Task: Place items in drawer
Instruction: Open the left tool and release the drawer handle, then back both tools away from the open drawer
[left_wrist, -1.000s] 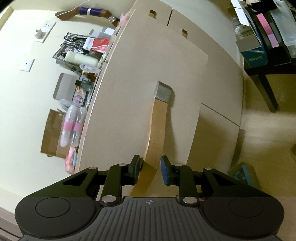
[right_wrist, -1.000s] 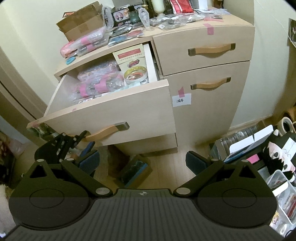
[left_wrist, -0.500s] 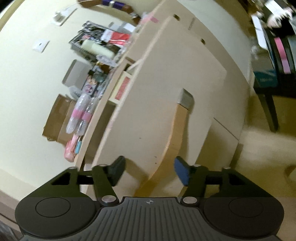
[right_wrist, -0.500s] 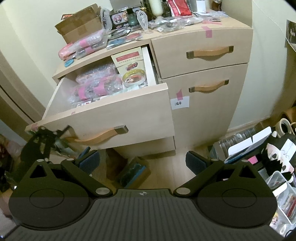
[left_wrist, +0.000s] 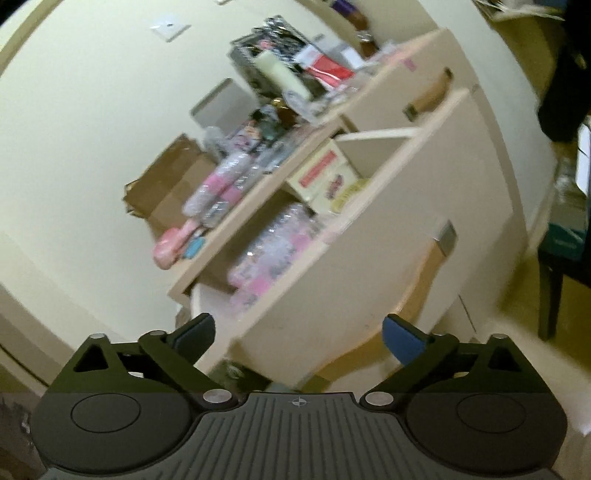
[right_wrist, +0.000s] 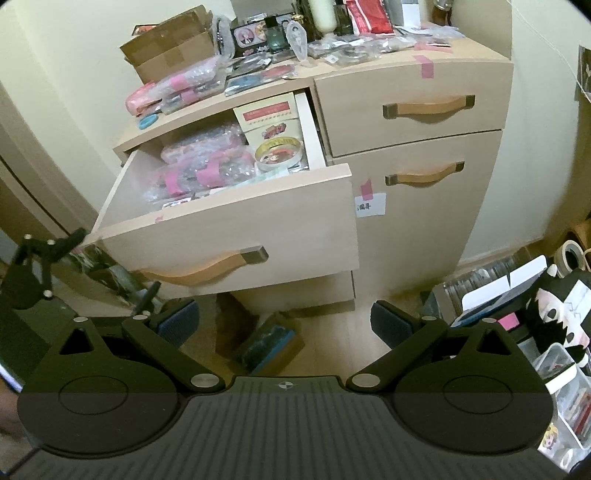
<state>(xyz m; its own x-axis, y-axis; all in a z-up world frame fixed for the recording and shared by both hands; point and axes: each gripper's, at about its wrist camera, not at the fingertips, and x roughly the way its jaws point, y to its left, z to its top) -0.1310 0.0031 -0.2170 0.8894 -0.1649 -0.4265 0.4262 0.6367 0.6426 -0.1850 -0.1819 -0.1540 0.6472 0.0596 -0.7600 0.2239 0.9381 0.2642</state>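
— Since a second ago the left gripper (left_wrist: 298, 332) has let go of the handle (left_wrist: 417, 284) and backed off; in the left wrist view its jaws stand wide apart, empty; the drawer (left_wrist: 373, 236) lies ahead and up-right, pulled out, its handle running diagonally past the blue pad (left_wrist: 402, 339).

— And the right wrist view?

— Right gripper (right_wrist: 284, 323) spread wide too, holding nothing; the drawer (right_wrist: 236, 236) sits up-left of it, packets (right_wrist: 192, 173) inside; the left gripper (right_wrist: 33, 266) hangs at the drawer's left corner.

— Which is nearer the items?

— The packs (right_wrist: 173, 88) on top lie above the drawer's left side; I judge the left one nearer.
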